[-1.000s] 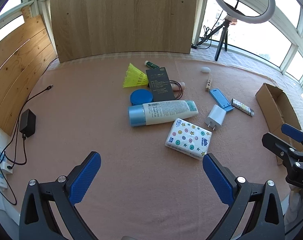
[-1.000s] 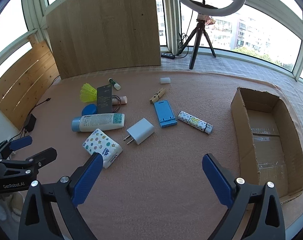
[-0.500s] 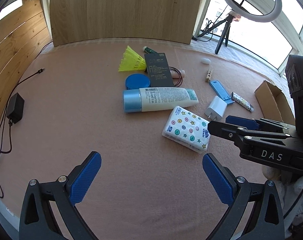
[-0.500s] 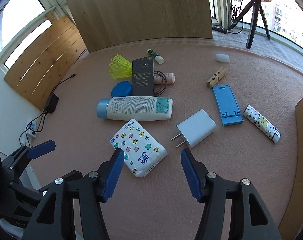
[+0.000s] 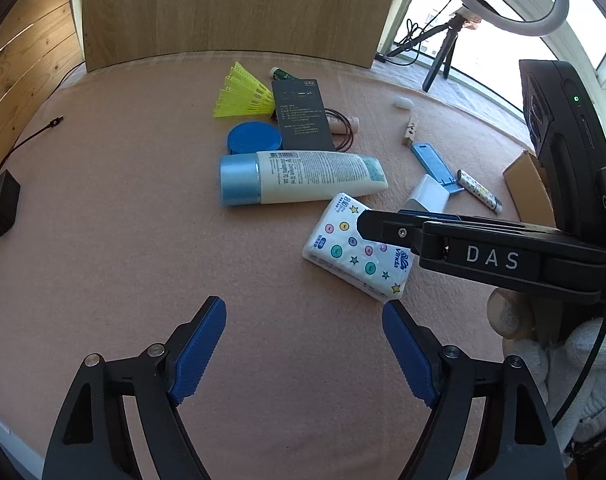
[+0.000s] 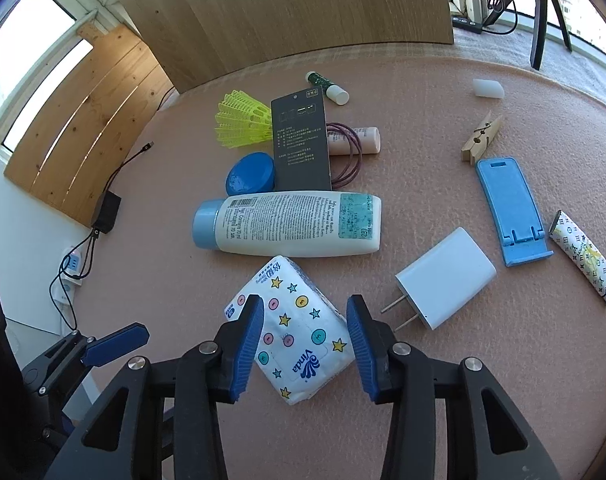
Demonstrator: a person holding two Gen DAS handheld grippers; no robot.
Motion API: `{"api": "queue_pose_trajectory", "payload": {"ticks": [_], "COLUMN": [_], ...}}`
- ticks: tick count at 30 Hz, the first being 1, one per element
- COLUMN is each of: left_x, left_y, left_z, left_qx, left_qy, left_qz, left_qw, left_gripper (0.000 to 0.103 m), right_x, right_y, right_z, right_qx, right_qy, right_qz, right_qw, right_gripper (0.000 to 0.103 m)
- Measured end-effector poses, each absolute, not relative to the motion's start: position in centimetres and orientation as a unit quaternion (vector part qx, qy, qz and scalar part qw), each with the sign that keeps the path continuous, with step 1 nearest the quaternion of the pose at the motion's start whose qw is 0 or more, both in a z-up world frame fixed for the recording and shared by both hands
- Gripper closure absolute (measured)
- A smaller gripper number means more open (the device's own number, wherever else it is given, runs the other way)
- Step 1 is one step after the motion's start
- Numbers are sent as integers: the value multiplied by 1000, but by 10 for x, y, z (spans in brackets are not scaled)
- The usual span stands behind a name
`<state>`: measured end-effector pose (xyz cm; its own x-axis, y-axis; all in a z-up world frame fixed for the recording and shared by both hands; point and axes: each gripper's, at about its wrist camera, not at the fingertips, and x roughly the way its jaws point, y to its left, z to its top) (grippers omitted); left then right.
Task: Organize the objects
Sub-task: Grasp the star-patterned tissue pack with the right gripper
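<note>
A white tissue pack printed with stars and dots lies on the pink mat, just below a white lotion bottle with a blue cap. My right gripper hangs over the pack with its jaws closing. The pack sits between the blue pads, and I see no firm press on it. In the left wrist view the right gripper reaches across the tissue pack from the right. My left gripper is open over bare mat with its jaws closing on nothing. Its right pad is close to the pack's near corner.
A white charger, blue phone stand, patterned tube and clothespin lie to the right. Further back are a yellow shuttlecock, black card and blue tin. A cardboard box stands far right.
The right gripper swung left and down over the tissue pack and its jaws narrowed around it. The left gripper sank a little and its jaws began narrowing.
</note>
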<state>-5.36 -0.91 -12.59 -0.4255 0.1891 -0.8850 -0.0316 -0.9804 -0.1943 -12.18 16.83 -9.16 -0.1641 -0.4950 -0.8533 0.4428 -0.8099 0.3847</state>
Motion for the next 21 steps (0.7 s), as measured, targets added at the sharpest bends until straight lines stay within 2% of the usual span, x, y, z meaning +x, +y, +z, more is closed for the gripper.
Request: {"api": "queue_pose_trajectory", "payload": {"ticks": [4, 21], "left_x": [-56, -58], "left_y": [-6, 4], "left_z": [-131, -145], "left_qx": [-538, -552], "left_qy": [-75, -58], "left_qz": [836, 825], "left_qw": [77, 110], "left_gripper": [25, 25], "right_x": [-122, -109], "right_y": [169, 180], "right_z": [-98, -110], "right_qx": [587, 619], "right_qy": [-39, -96], "right_qz": [-747, -708], "right_qw": [308, 325], "right_gripper": [72, 73]}}
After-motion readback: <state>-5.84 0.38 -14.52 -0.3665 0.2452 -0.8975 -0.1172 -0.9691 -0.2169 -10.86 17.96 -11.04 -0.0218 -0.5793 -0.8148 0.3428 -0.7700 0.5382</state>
